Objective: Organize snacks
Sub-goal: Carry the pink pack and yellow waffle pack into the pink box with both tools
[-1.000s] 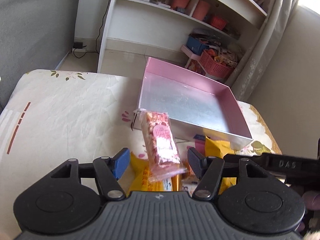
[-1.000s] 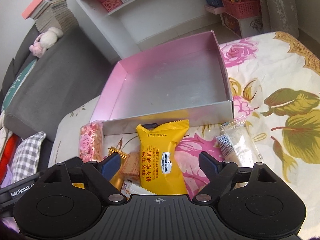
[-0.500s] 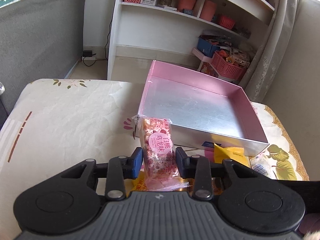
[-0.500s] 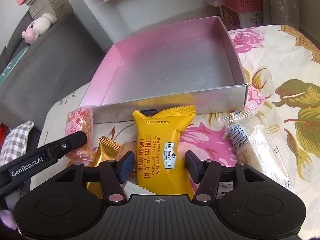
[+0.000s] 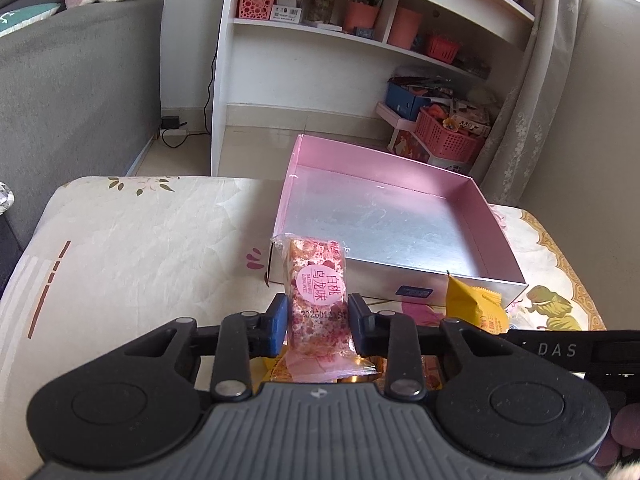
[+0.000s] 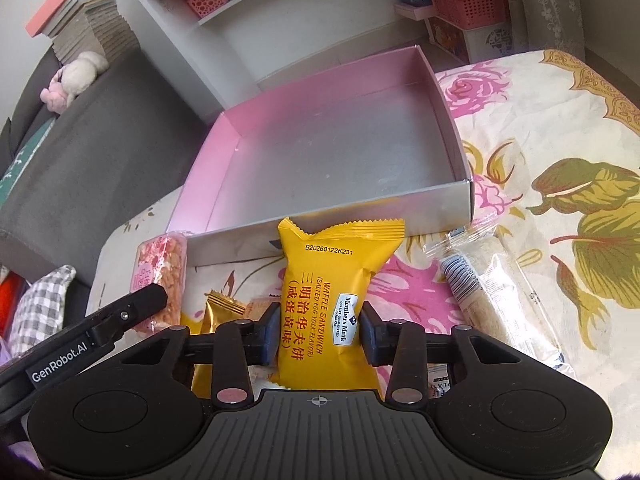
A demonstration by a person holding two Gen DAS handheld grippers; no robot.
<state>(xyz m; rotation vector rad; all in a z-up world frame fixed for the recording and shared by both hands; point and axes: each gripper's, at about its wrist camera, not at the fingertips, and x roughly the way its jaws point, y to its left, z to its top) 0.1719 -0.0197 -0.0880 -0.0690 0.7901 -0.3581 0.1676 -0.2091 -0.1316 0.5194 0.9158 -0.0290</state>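
My left gripper [image 5: 318, 316] is shut on a pink puffed-rice snack bar [image 5: 316, 280], pads pressing both long sides just in front of the pink box's [image 5: 384, 168] near left corner. The box is shallow, silver-floored and has nothing in it. My right gripper [image 6: 320, 330] has its jaws closing on a yellow waffle sandwich packet [image 6: 332, 264], and the pads touch its two sides. The packet lies against the box's front wall [image 6: 436, 208]. In the right wrist view the pink bar [image 6: 160, 272] shows at the left, with a left finger [image 6: 132, 308] on it.
A clear-wrapped pale bar [image 6: 492, 288] lies right of the yellow packet, and a small gold packet [image 6: 216, 312] left of it. A floral cloth [image 6: 560, 184] covers the table. Beyond it stand a grey sofa [image 5: 72, 92], a white shelf unit [image 5: 320, 64] and a pink basket [image 5: 448, 140].
The left jaws went from open around the pink bar to shut on it. The right jaws narrowed from wide open until they met the yellow packet's sides.
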